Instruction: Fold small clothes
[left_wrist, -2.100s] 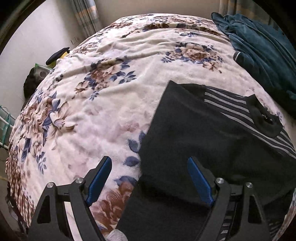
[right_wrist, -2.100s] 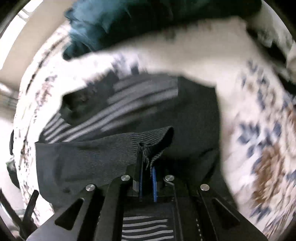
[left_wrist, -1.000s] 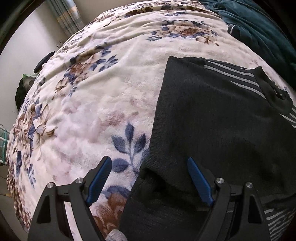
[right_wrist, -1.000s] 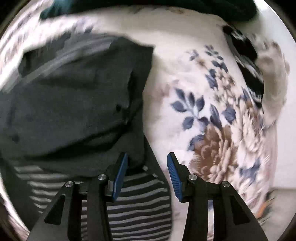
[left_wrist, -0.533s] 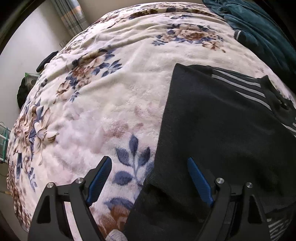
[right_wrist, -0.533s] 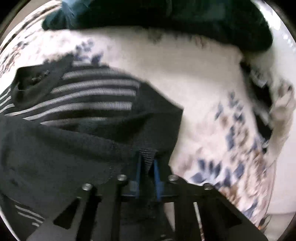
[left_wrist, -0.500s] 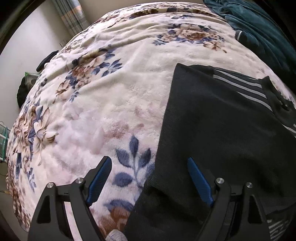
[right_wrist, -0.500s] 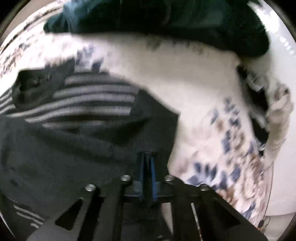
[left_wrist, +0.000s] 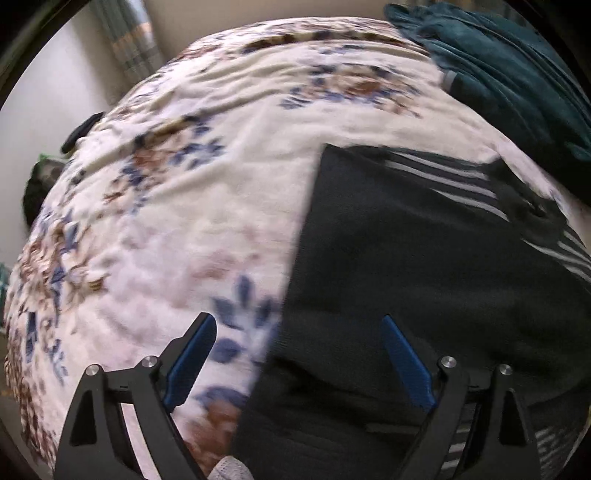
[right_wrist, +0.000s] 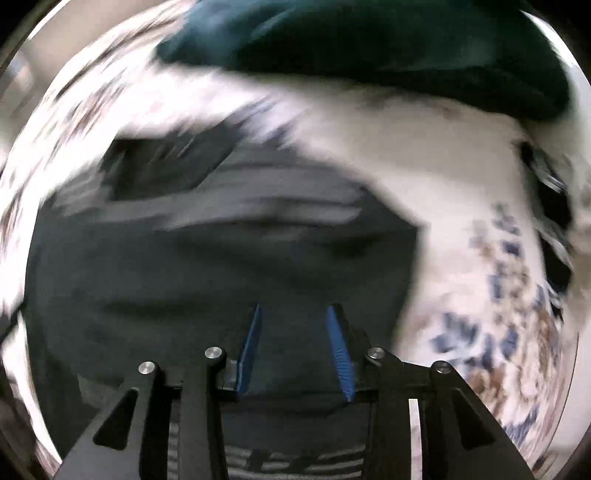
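Both grippers, left gripper (left_wrist: 295, 347) and right gripper (right_wrist: 293, 343), are opening, holding nothing; the limp striped knit top (left_wrist: 424, 258) looks best pinched at hem corners.

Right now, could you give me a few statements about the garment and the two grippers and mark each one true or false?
1. The dark striped garment lies on a floral blanket. True.
2. The left gripper is clamped shut on the garment's edge. False: its jaws stand wide and are opening, the garment's left edge lying between them with neither pad pressing on it.
3. A teal garment lies beyond the striped one. True.
4. The right gripper holds a pinch of fabric. False: its jaws are opening above the dark cloth, nothing pinched.
5. The striped garment is bright red. False: it is black with pale stripes.
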